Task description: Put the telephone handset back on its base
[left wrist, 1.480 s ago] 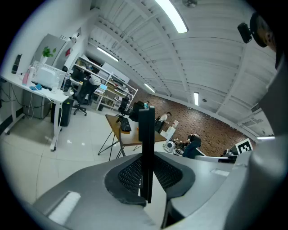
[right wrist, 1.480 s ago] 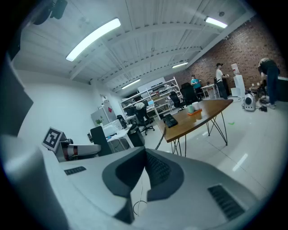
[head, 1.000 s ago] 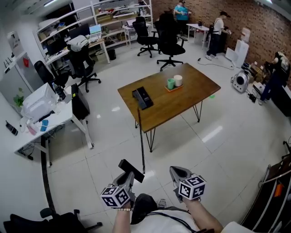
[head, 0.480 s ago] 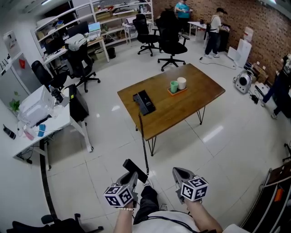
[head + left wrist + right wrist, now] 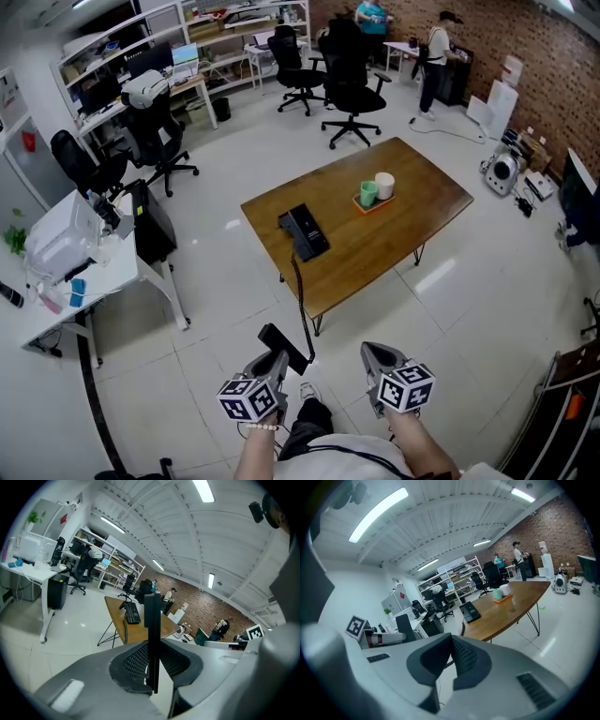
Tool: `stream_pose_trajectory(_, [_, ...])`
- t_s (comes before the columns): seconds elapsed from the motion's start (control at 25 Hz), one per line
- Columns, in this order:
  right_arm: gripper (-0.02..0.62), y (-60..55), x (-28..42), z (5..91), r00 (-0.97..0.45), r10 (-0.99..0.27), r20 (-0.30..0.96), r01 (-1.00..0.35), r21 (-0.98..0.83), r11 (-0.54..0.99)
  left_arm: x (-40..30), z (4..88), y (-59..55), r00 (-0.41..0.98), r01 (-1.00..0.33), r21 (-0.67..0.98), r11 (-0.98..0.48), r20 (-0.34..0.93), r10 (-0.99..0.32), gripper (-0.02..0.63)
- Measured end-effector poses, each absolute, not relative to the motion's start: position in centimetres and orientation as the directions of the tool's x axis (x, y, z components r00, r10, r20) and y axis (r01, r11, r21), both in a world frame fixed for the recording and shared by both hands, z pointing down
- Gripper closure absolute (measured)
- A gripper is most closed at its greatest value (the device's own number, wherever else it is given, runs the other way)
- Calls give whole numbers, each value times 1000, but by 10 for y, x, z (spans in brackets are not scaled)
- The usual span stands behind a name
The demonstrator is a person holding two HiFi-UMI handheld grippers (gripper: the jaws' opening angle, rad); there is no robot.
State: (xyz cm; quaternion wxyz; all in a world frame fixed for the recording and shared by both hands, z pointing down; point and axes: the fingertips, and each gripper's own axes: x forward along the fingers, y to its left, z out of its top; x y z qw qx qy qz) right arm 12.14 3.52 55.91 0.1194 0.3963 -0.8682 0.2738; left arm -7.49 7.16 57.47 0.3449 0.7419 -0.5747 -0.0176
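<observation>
Left gripper fingers clamp the black handset edge-on, well apart from its base on the desk; cord links them. Right gripper fingers closed, empty, likely spare.

"What sort of room is it?"

"An open office-workshop; glossy white tiled floor; a brick wall along two o'clock; shelving across eleven to twelve."

"And the furniture?"

"A wooden surface on thin black legs stands mid-floor; black office chairs cluster at twelve; a white desk sits at nine."

"How is it lit?"

"Long strip lights hang on a white ribbed ceiling; their glare shows on the tiles at four o'clock."
</observation>
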Motion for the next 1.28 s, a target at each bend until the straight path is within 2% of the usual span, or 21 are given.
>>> stream_pose_trajectory(0.4, [584, -28, 72, 546, -637, -645, 422, -771, -348, 533, -122, 563, 5, 378, -806, 575, -139, 320, -869, 537])
stream_pose_trajectory(0.88, [584, -57, 56, 553, -602, -668, 437, -798, -352, 489, -131, 556, -56, 469, -743, 634, -214, 265, -843, 537])
stream_pose_trajectory(1.08, [584, -72, 49, 558, -611, -656, 443, -791, -363, 492, -128, 573, -84, 572, -649, 707, -280, 210, -793, 537])
stream_pose_trajectory(1.28, [584, -101, 41, 558, -628, -647, 433, -778, -373, 505, -141, 593, -116, 593, -604, 754, -259, 208, -778, 537])
